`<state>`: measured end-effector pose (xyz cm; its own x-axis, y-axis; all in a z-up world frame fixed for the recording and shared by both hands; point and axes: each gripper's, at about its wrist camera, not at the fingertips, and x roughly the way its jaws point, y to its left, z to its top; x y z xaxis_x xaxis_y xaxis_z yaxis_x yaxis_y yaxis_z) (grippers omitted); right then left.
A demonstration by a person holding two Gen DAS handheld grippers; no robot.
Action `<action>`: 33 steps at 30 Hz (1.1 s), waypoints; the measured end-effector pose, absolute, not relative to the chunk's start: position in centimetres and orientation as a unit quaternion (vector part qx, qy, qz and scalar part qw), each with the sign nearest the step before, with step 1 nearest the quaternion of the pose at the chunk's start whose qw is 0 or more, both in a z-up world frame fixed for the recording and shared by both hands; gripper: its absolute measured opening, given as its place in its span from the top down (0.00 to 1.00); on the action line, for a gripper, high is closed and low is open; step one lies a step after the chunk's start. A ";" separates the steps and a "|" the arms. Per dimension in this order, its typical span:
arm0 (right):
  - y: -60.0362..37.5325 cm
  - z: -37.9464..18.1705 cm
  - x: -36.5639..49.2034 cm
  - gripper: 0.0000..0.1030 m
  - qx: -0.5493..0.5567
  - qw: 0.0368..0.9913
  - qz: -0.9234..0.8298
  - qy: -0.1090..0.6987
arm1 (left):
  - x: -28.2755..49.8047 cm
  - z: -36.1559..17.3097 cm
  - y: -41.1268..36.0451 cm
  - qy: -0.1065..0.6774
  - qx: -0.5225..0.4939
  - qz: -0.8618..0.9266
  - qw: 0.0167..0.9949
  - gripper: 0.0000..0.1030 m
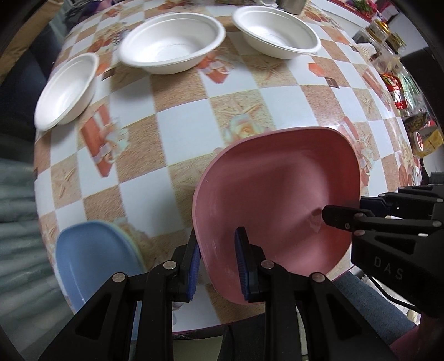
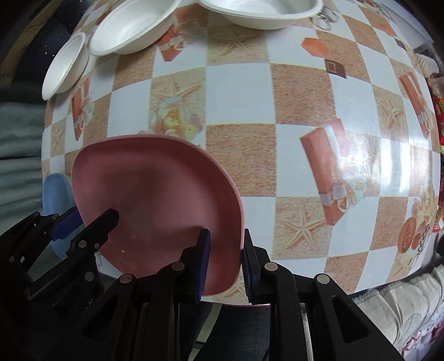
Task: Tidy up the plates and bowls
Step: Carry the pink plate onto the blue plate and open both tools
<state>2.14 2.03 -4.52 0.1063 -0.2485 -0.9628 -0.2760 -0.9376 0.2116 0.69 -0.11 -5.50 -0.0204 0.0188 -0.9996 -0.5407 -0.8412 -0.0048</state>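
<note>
A pink square plate (image 1: 277, 188) (image 2: 155, 188) hangs tilted above the near part of the checked table (image 1: 183, 125) (image 2: 236, 83), held from both sides. My left gripper (image 1: 216, 233) (image 2: 88, 219) is shut on its left rim. My right gripper (image 2: 226, 233) (image 1: 333, 215) is shut on its right rim. A blue plate (image 1: 91, 255) (image 2: 54, 188) lies at the near left corner, with a greenish edge under it. Three white bowls stand along the far side: a small one (image 1: 68, 89) (image 2: 65, 64), a middle one (image 1: 172, 41) (image 2: 133, 25) and a right one (image 1: 277, 30) (image 2: 258, 11).
Jars and snack packets (image 1: 394, 91) crowd the table's right edge. A person's legs in jeans (image 1: 360, 291) show below the near table edge. A pale quilted cushion (image 2: 402, 305) lies at the lower right. A metal container (image 1: 291, 5) stands at the far edge.
</note>
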 end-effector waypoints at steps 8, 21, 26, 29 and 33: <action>-3.9 -3.0 0.5 0.77 -0.748 -0.030 0.646 0.151 | 0.0 -3.4 -6.9 0.171 -0.671 0.701 0.170 0.74; -15.4 -1.3 -3.7 0.76 -0.754 -0.119 0.637 0.104 | -0.6 -0.7 -12.8 0.149 -0.668 0.723 0.093 0.74; -19.9 -1.5 -5.0 0.76 -0.759 -0.147 0.627 0.093 | -1.0 -0.8 -15.4 0.144 -0.668 0.727 0.068 0.75; -21.9 -2.1 -5.6 0.76 -0.764 -0.158 0.618 0.095 | -1.3 -0.8 -16.9 0.143 -0.668 0.728 0.055 0.75; -24.5 -2.9 -6.3 0.76 -0.768 -0.176 0.608 0.098 | -1.6 -1.5 -18.2 0.136 -0.668 0.731 0.032 0.62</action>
